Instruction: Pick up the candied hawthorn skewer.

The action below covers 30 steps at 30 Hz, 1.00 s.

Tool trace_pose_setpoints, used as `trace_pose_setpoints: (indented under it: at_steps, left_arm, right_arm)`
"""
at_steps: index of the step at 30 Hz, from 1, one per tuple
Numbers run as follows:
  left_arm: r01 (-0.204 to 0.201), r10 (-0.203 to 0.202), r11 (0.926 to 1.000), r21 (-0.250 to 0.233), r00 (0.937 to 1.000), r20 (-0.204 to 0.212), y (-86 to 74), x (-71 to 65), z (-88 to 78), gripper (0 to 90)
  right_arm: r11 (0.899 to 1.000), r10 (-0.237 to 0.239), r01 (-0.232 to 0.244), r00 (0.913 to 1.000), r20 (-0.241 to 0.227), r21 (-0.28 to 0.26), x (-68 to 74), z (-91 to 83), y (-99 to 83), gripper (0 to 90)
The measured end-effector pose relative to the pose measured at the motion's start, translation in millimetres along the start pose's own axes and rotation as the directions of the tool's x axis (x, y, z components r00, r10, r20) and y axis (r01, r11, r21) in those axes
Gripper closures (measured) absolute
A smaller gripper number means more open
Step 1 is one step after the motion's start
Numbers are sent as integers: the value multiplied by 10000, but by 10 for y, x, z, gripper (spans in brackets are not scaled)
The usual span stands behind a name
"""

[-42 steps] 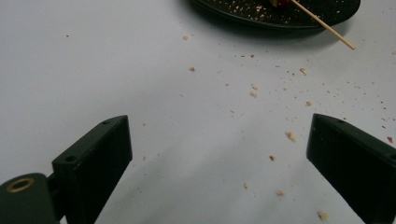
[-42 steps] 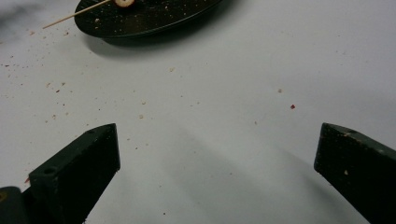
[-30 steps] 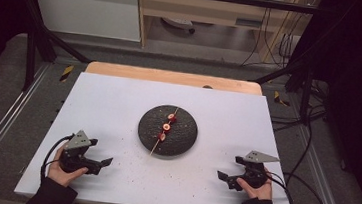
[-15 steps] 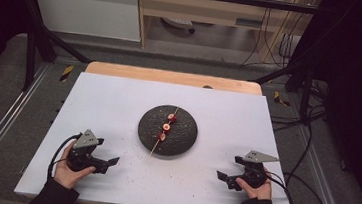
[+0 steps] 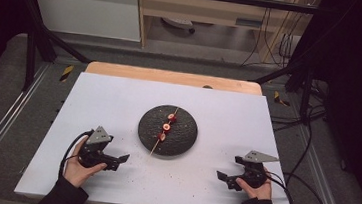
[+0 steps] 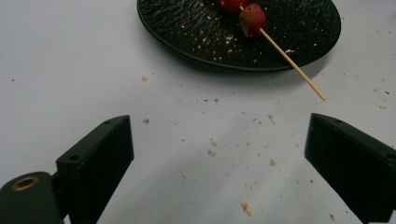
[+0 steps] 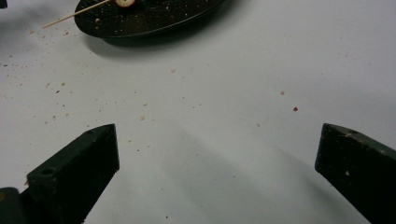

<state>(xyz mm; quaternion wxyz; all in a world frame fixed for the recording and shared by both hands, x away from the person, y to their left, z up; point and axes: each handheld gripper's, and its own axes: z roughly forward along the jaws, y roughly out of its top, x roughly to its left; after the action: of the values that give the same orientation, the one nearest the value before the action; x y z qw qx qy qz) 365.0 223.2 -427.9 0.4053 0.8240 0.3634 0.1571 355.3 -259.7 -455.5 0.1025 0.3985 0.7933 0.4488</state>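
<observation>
"Did anything just move?"

"Yes — my left gripper (image 5: 119, 158) slid forward and a little toward the middle. It was farther back a second ago. My right gripper (image 5: 223, 177) has stayed where it was."

"Are the tongs holding anything?"

"No. Both pairs are wide apart, with bare white table (image 5: 228, 111) between the jaws."

"Where's the food?"

"On the black plate (image 5: 185, 137) in the middle. A skewer (image 5: 165, 128) lies across it with three red pieces on it, and its bare wooden end pokes over the rim toward my left gripper."

"So what happens next?"

"I think the left one is going for that stick end — nobody told me the job, though. Crumbs (image 6: 212, 151) lie in between."
</observation>
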Motion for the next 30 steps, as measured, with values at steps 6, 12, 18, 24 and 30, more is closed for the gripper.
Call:
trace_pose_setpoints:
  at_steps: [6, 12, 18, 24, 30]
  left_arm:
    - [-46, 47, 9999, 90, 9999, -101, 99, -58, 70, 78]
    - [-3, 7, 9998, 203, 9998, -210, 253, -122, 174, 85]
    - [65, -52, 9993, 358, 9993, -365, 411, -207, 292, 107]
    - [221, -196, 9984, 511, 9986, -499, 549, -297, 448, 175]
    - [316, -268, 9962, 805, 9978, -603, 621, -374, 618, 264]
  right_arm:
    - [10000, -37, 37, 10000, -12, 19, -2, 3, 0, 8]
    - [10000, -54, 54, 10000, -1, 13, -1, 6, 0, 8]
    - [10000, -37, 37, 10000, -3, 42, 0, 10, 1, 8]
    - [10000, -7, 7, 10000, -16, 57, 2, 9, 3, 8]
    - [10000, -3, 3, 10000, -19, 18, 3, 7, 5, 8]
